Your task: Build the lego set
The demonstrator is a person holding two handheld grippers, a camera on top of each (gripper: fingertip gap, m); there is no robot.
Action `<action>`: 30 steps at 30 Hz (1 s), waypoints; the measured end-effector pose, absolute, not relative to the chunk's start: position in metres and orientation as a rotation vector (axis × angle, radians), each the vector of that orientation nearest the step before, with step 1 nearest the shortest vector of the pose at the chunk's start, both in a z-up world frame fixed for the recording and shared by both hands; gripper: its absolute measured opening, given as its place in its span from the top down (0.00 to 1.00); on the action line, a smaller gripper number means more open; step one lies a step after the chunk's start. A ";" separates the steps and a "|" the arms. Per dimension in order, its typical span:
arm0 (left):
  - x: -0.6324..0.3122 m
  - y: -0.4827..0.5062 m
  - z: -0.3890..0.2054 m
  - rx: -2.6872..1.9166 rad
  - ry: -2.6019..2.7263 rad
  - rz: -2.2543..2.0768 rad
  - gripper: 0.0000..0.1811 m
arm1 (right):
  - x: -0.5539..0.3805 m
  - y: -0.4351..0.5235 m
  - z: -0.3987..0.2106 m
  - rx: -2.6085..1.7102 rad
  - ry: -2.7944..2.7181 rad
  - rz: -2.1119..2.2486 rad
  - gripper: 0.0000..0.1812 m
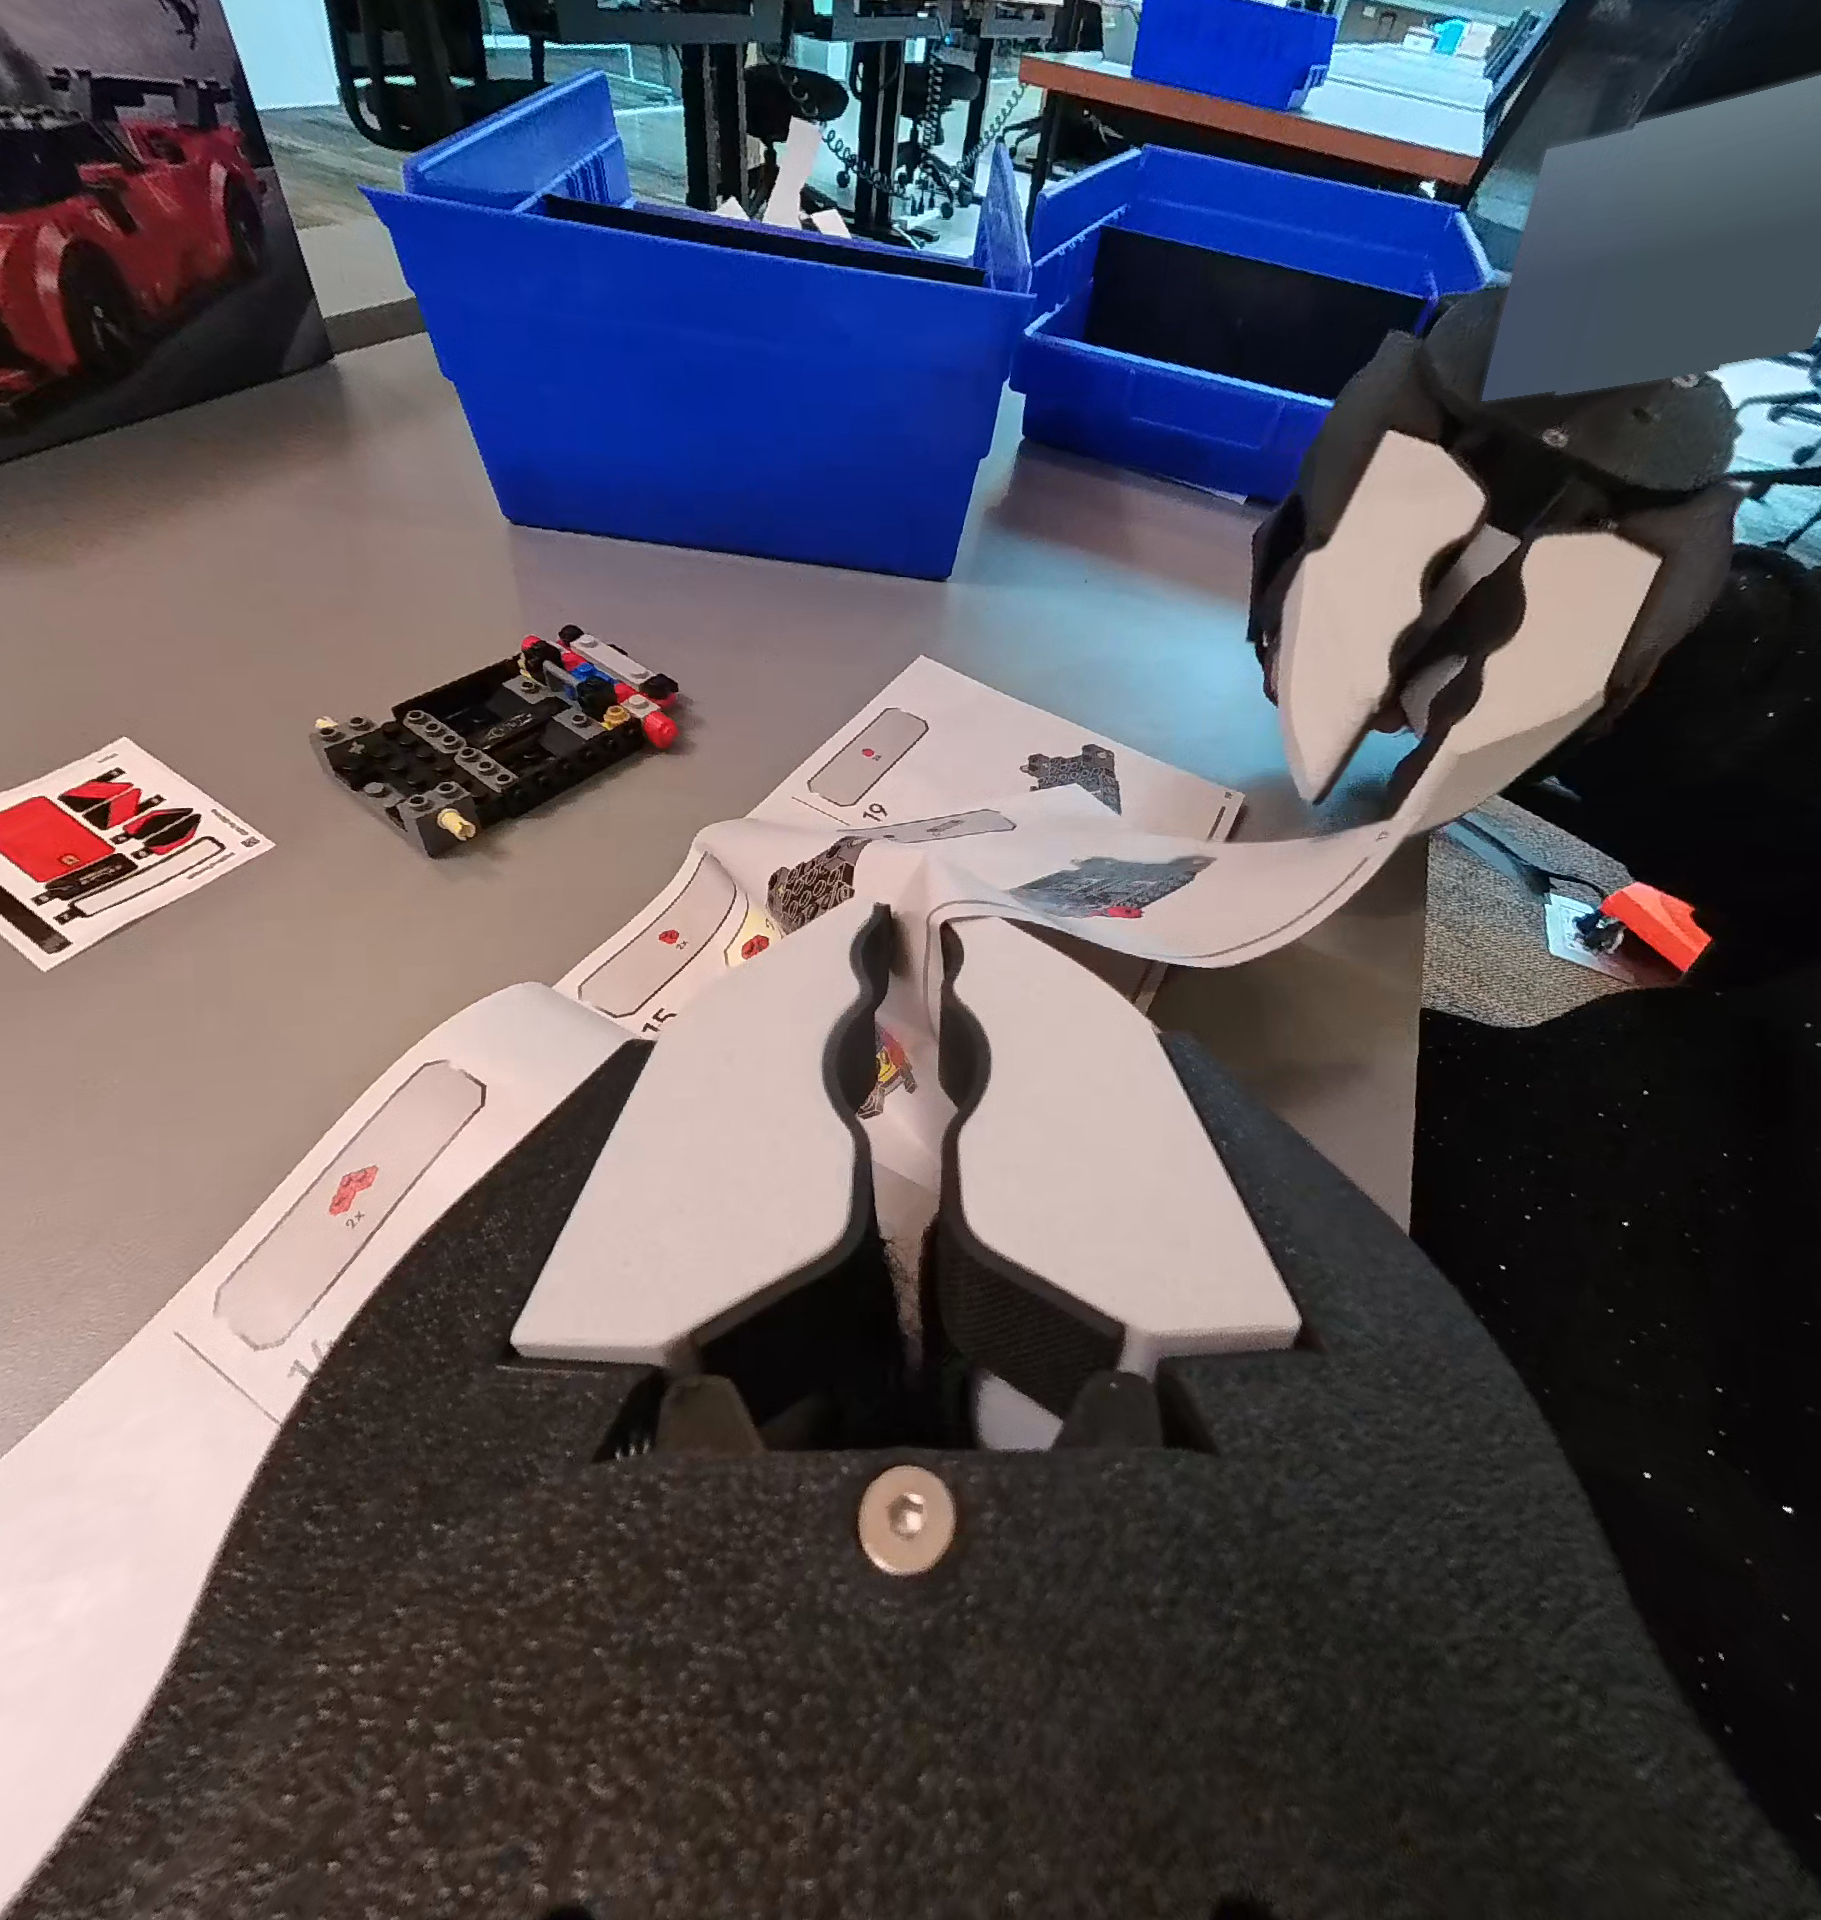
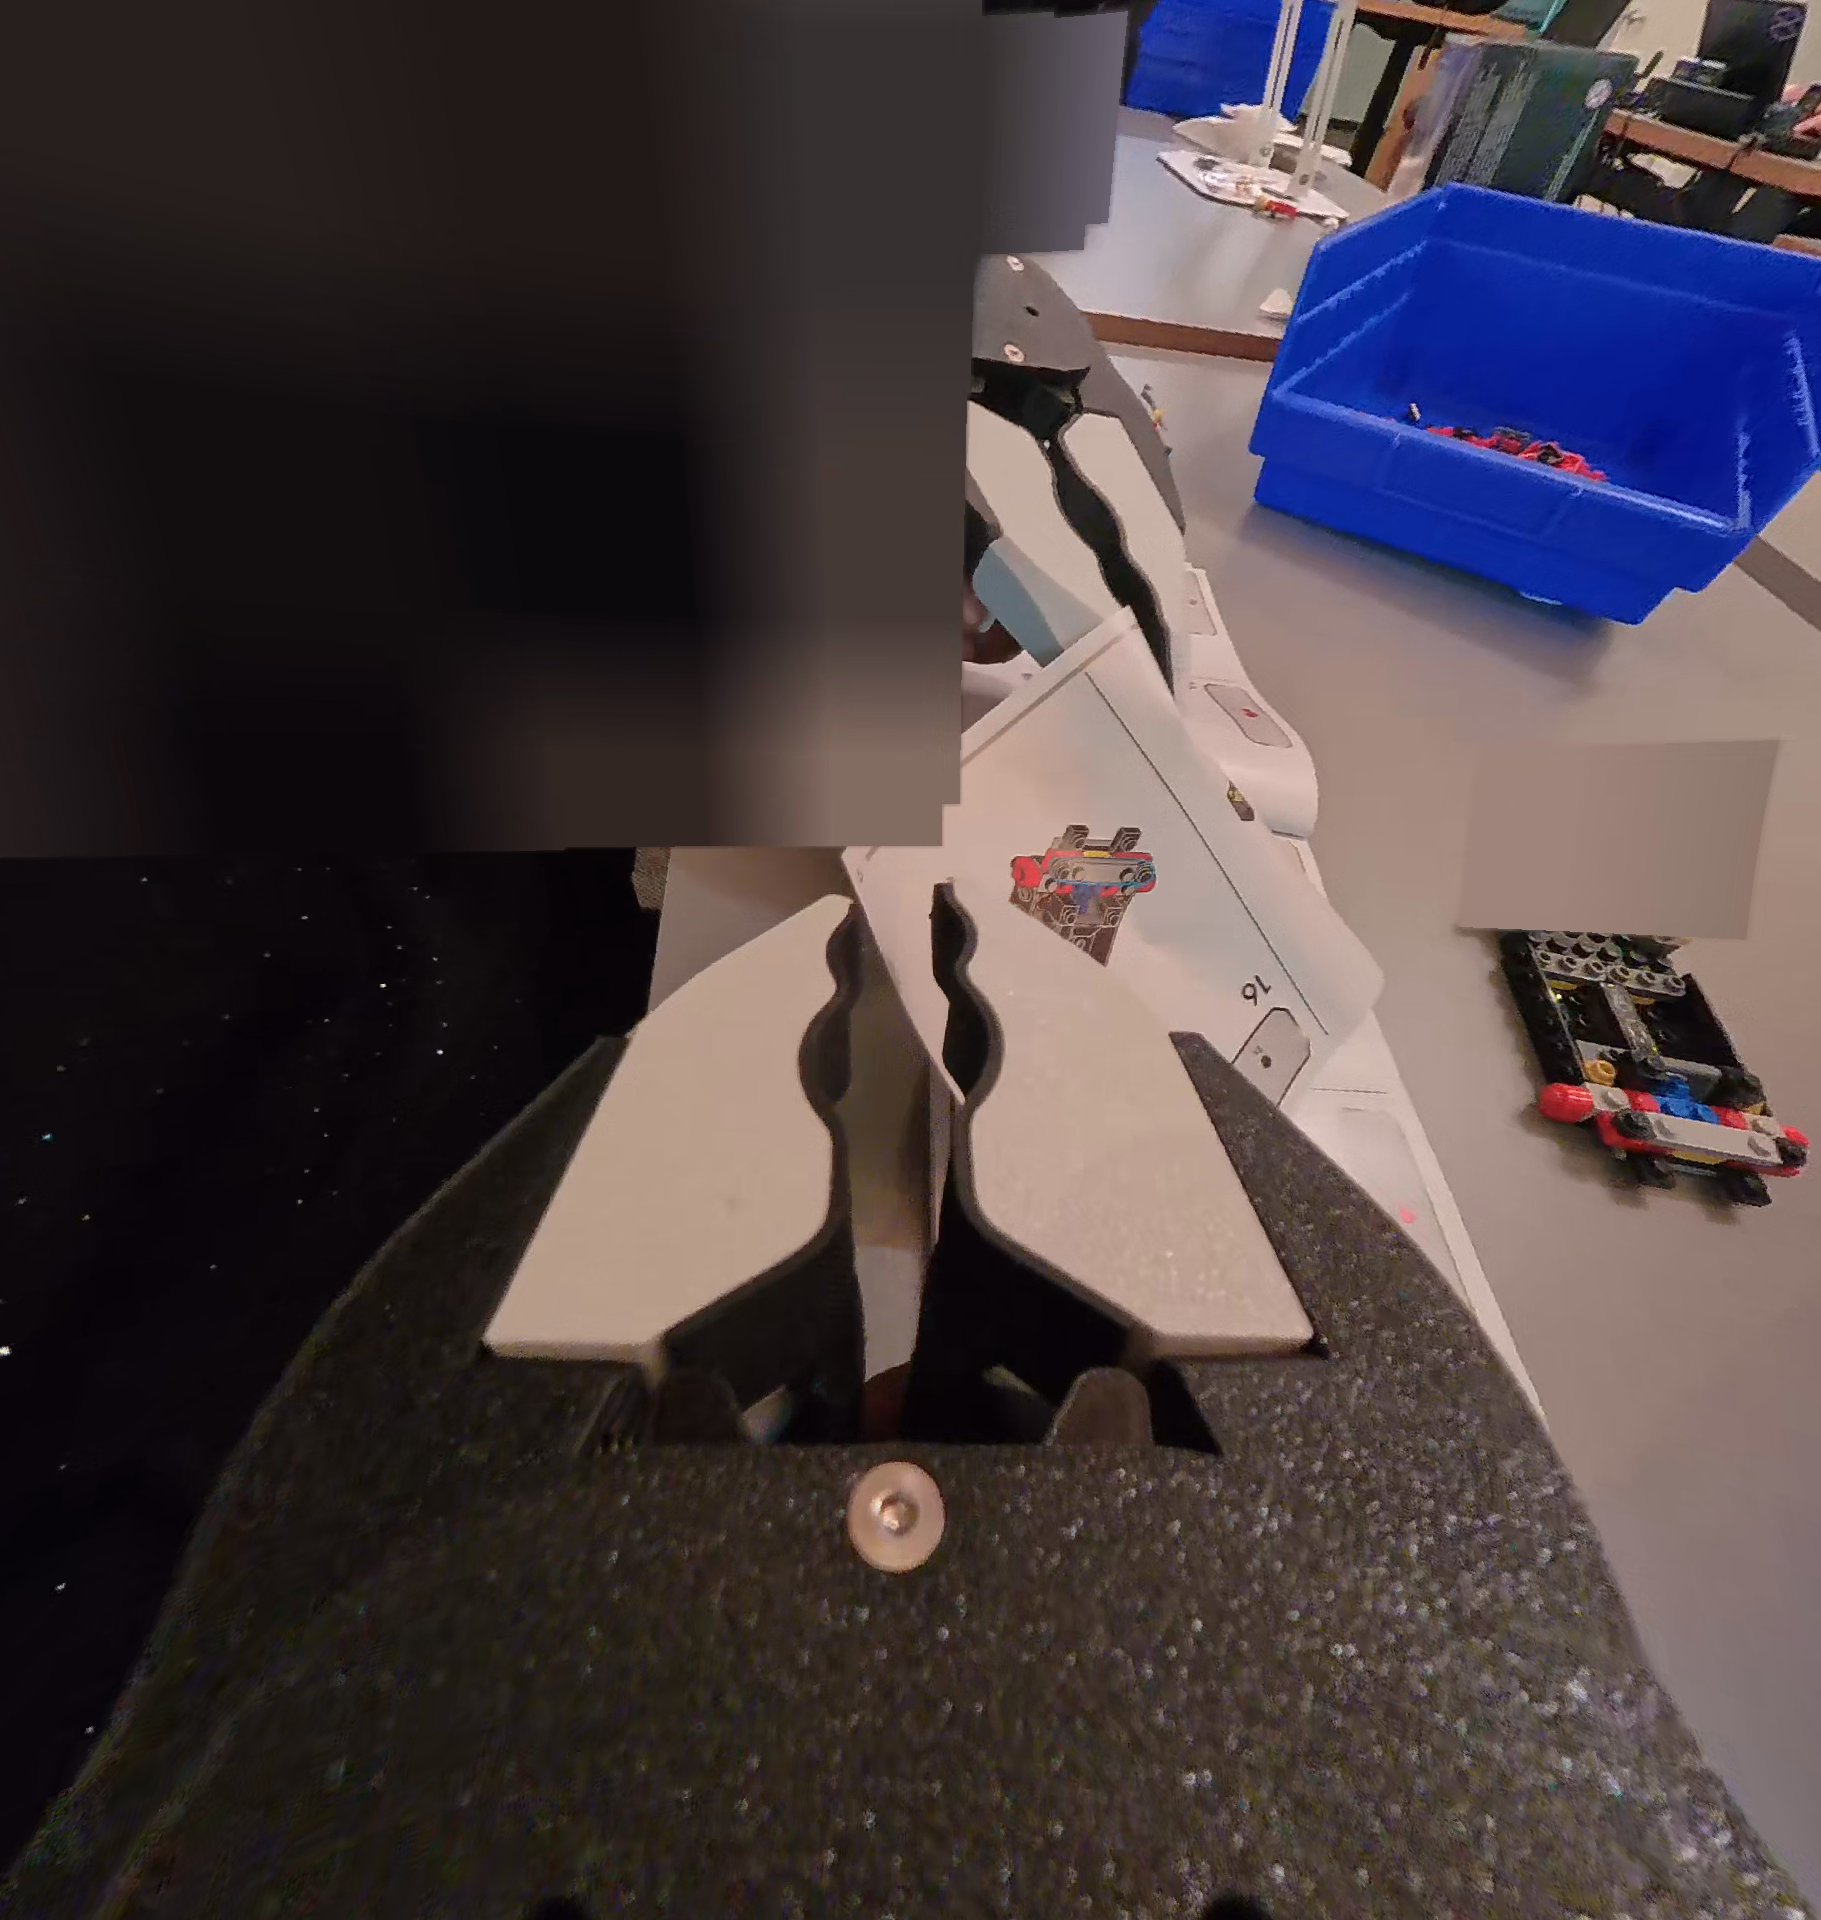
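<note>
The white instruction booklet (image 1: pixel 947 769) lies open on the grey table (image 1: pixel 262 582). My left gripper (image 1: pixel 911 920) is shut on a fold of its pages near the spine. My right gripper (image 1: pixel 1368 790) is shut on the outer corner of one page (image 1: pixel 1249 904) and holds it curled up off the booklet. In the right wrist view the right gripper (image 2: pixel 895 904) has that page (image 2: pixel 1176 831) edge-on between its fingers, with the left gripper (image 2: pixel 1145 623) beyond. The half-built black lego chassis (image 1: pixel 501 738) sits on the table to the left, apart from both grippers; it also shows in the right wrist view (image 2: pixel 1654 1060).
A sticker sheet (image 1: pixel 106 847) lies at the far left. The set's box (image 1: pixel 106 208) stands at the back left. Two blue bins (image 1: pixel 719 395) (image 1: pixel 1228 343) stand behind the booklet; one (image 2: pixel 1550 436) holds red pieces. A person's dark clothing fills the right side. Spacing between my two grippers at the tips: around 10 cm.
</note>
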State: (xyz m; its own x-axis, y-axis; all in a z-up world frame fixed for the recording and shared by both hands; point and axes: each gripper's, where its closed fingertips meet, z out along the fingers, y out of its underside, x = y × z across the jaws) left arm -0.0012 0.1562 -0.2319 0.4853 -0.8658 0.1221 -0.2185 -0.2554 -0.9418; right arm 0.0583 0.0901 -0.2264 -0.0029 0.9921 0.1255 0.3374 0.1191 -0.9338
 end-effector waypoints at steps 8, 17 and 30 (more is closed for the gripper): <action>0.003 0.151 -0.233 -1.729 0.980 -0.838 0.95 | 0.058 0.081 -0.232 -1.243 -1.619 0.760 1.00; 0.020 0.120 -0.249 -1.574 1.397 -0.605 0.66 | 0.096 0.091 -0.221 -1.139 -1.662 0.550 1.00; 0.060 0.130 -0.203 -1.149 1.384 0.111 0.83 | 0.082 0.090 -0.191 -1.054 -1.580 0.414 1.00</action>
State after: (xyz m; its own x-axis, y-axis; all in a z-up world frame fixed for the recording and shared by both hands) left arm 0.0599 0.1300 -0.2033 0.2706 -0.5419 -0.7957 -0.6622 0.4952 -0.5624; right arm 0.0817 0.0899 -0.1915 0.0367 0.7998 0.5992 0.4030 0.5368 -0.7412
